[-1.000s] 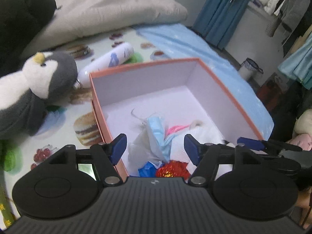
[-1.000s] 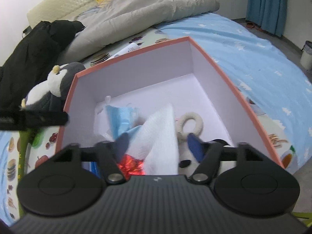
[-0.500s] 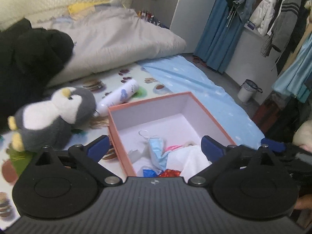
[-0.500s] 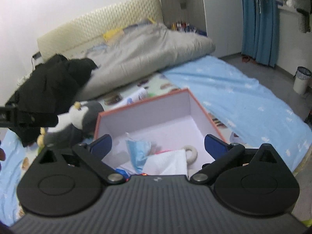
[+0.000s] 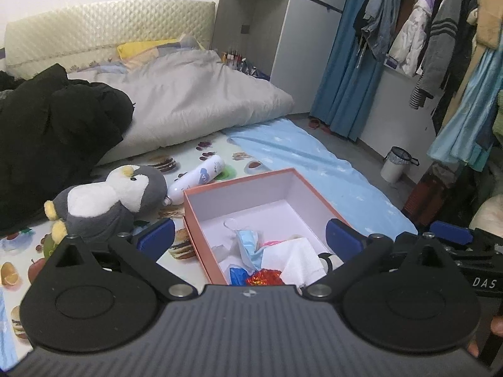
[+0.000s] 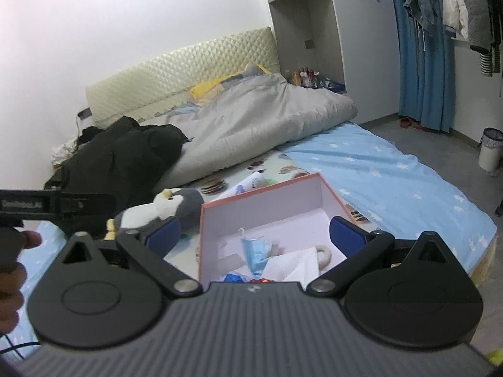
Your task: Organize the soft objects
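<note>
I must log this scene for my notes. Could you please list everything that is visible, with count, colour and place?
box: 1, orange outside, white inside, open, on the bed
mask: 1, light blue, in the box
cloth: 1, white, in the box, near side
foil ball: 1, red, in the box, near edge
ring: 1, beige, in the box
penguin: 1, grey and white plush, on the bed left of the box
bottle: 1, white, lying beyond the box
coat: 1, black, piled at far left
duvet: 1, grey, bunched at the head of the bed
bin: 1, white, on the floor
left gripper: open, above the box
right gripper: open, above the box
</note>
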`<state>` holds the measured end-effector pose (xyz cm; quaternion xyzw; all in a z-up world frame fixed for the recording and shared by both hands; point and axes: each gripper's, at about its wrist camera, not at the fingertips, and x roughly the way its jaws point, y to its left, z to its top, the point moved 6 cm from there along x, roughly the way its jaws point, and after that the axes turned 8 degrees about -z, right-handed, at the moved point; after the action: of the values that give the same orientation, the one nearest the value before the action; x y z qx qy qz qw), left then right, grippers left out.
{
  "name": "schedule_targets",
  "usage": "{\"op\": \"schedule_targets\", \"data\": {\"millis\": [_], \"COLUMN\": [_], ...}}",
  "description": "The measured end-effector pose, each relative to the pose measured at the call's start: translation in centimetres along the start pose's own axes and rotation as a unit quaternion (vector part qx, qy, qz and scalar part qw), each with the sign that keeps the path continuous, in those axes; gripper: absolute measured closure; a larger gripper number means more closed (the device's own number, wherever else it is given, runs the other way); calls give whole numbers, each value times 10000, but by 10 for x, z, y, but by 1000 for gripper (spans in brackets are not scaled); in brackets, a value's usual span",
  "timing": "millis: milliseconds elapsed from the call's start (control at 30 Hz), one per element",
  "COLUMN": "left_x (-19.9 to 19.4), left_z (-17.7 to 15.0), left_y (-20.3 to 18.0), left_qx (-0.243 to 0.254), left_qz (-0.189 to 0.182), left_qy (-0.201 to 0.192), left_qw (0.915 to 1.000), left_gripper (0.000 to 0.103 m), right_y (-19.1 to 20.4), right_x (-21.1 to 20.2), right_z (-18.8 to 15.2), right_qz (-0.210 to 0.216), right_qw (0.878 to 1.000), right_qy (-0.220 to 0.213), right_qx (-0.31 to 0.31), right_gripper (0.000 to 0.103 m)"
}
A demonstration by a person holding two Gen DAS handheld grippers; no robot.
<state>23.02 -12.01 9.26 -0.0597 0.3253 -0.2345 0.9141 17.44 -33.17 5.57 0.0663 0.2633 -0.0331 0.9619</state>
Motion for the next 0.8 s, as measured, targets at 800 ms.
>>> {"op": "schedule_targets", "data": {"millis": [800], "left_x": [-51], "left_z": [-83], "left_y": [-38], "left_qx": [-1], "left_qz": [5], "left_qy": [51], "left_qw": [10000], "left_gripper": [0], "right_y": [-1], "right_x": [-54], "right_z": [-73], "right_qz": [-236], "right_qw": [9993], "right_qy": [266], "right_qx": [112], "right_gripper": [0]}}
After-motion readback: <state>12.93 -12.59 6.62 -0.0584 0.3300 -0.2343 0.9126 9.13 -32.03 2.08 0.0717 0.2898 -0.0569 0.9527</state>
